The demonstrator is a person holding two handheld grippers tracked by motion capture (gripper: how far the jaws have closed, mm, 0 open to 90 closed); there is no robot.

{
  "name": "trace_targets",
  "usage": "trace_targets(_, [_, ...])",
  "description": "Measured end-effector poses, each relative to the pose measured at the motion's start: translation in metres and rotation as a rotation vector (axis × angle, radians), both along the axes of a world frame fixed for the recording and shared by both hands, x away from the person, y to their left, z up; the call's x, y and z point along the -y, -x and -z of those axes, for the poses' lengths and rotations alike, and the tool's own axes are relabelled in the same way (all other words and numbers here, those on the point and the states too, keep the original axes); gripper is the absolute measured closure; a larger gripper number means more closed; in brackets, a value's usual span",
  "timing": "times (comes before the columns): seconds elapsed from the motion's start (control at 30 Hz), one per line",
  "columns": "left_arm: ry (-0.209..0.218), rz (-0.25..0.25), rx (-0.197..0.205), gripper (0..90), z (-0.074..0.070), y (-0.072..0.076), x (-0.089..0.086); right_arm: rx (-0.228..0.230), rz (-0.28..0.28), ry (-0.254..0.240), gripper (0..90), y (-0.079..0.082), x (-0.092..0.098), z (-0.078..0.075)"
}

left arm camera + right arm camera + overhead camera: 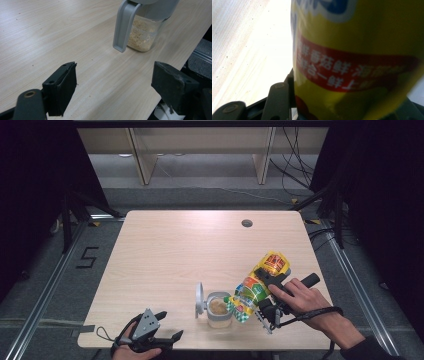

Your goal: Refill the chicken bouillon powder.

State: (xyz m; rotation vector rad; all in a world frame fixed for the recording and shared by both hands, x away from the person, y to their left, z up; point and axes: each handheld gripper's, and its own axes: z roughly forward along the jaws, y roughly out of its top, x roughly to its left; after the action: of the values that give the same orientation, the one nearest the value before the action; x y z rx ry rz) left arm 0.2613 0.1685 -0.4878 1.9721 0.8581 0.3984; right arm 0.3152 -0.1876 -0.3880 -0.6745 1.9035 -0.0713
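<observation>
**Bag tipped over an open jar**

On a pale wooden table [165, 250], the right gripper [264, 292] is clamped on a yellow bag [257, 287] with green and red print. The bag is tilted, its lower end at the mouth of a clear jar [219, 309] near the table's front edge. The jar holds tan grains, and its grey lid [200, 300] stands flipped up on its left. The left gripper [162, 332] rests at the front edge, left of the jar, jaws apart and holding nothing.
</observation>
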Motion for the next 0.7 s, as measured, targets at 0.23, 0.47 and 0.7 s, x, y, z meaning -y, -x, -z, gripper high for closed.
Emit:
trace_targets(0.23, [0.005, -0.003, 0.000, 19.5, -0.0005, 0.0005, 0.0001, 0.005, 0.009, -0.001, 50.5, 0.0000, 0.0004, -0.0002])
trace_targets(0.47, [-0.013, 0.012, 0.021, 19.5, -0.0011, -0.0010, -0.0012, 0.001, 0.005, -0.019, 50.5, -0.0003, 0.0009, 0.0015])
trace_targets(0.7, [-0.004, 0.006, 0.010, 19.5, -0.0003, -0.0004, -0.0005, 0.020, -0.002, 0.004, 50.6, 0.0002, 0.0003, -0.0020])
